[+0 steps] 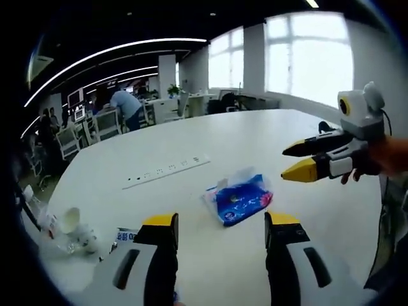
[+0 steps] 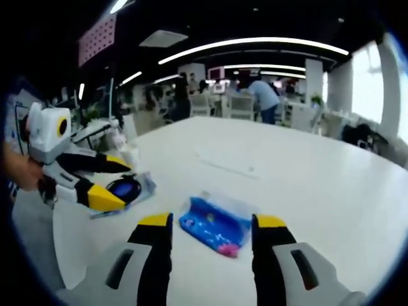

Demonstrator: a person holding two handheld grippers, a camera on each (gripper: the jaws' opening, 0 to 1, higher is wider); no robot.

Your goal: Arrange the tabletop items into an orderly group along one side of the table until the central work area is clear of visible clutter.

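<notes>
A blue tissue pack [image 1: 239,199] in clear wrap lies on the white table [image 1: 191,134], just ahead of my left gripper [image 1: 220,223], whose jaws stand open with nothing between them. My right gripper [image 1: 290,160] comes in from the right above the table, open and holding nothing. In the right gripper view the same pack [image 2: 213,226] lies between the tips of my right gripper [image 2: 212,222], which is open around it without closing. My left gripper [image 2: 124,183] is at the left, open, with a flat packet bearing a dark blue oval [image 2: 131,189] on the table beside its lower jaw.
A long white power strip [image 1: 167,171] lies across the table's middle. Crumpled white cups and wrap [image 1: 70,231] sit near the left edge, beside a blue-and-white packet [image 1: 125,236]. Clear plastic items [image 2: 121,143] sit behind the left gripper. People and office chairs stand far behind.
</notes>
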